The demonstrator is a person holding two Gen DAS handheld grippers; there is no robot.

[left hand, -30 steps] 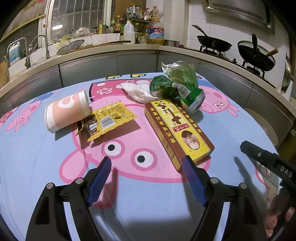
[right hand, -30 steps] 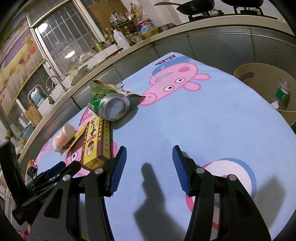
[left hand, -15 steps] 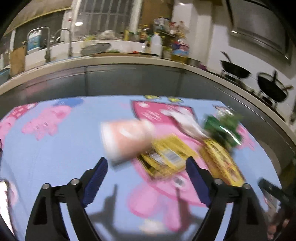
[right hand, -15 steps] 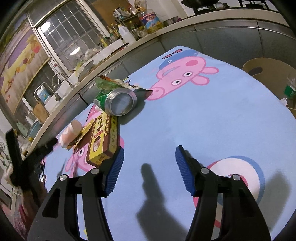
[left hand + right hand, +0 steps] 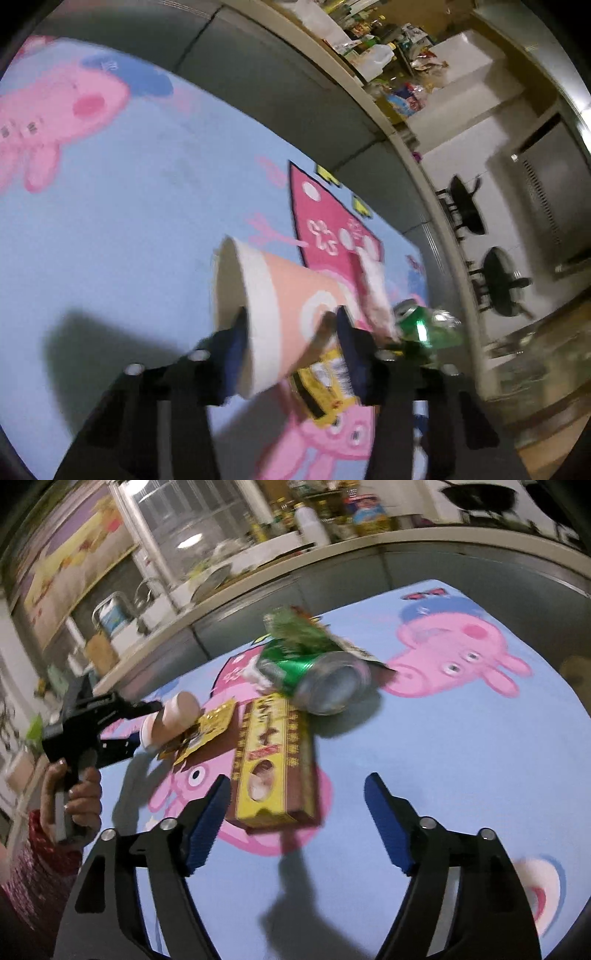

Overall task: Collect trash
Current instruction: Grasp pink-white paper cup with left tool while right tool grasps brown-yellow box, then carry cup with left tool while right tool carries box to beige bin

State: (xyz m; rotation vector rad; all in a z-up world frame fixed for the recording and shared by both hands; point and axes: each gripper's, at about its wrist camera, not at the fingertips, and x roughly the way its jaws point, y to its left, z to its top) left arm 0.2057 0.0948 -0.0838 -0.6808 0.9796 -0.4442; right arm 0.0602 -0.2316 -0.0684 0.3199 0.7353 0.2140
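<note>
A pink and white paper cup (image 5: 280, 291) lies on its side on the cartoon tablecloth (image 5: 110, 221). It sits between the fingers of my left gripper (image 5: 291, 321), whose jaws are closing with the pads against its sides. Behind it lie a yellow wrapper (image 5: 325, 376), a white tissue (image 5: 373, 288) and a green can (image 5: 424, 325). In the right wrist view my right gripper (image 5: 295, 784) hovers over the near end of a brown and yellow box (image 5: 273, 760). Its jaws are opening and touch nothing. The can (image 5: 317, 675), a green bag (image 5: 295, 627), the cup (image 5: 177, 709) and the left gripper (image 5: 159, 716) also show there.
A person's hand (image 5: 74, 794) in a red patterned sleeve holds the left gripper's handle. A steel-fronted kitchen counter (image 5: 332, 565) curves around the table's far side, crowded with bottles and a sink. Two dark pans (image 5: 498, 284) stand on the stove. Bare cloth (image 5: 461, 746) lies right of the box.
My left gripper has swung left, rolled over, and closed around the paper cup, which was lying free before. My right gripper has moved toward the box and opened wider.
</note>
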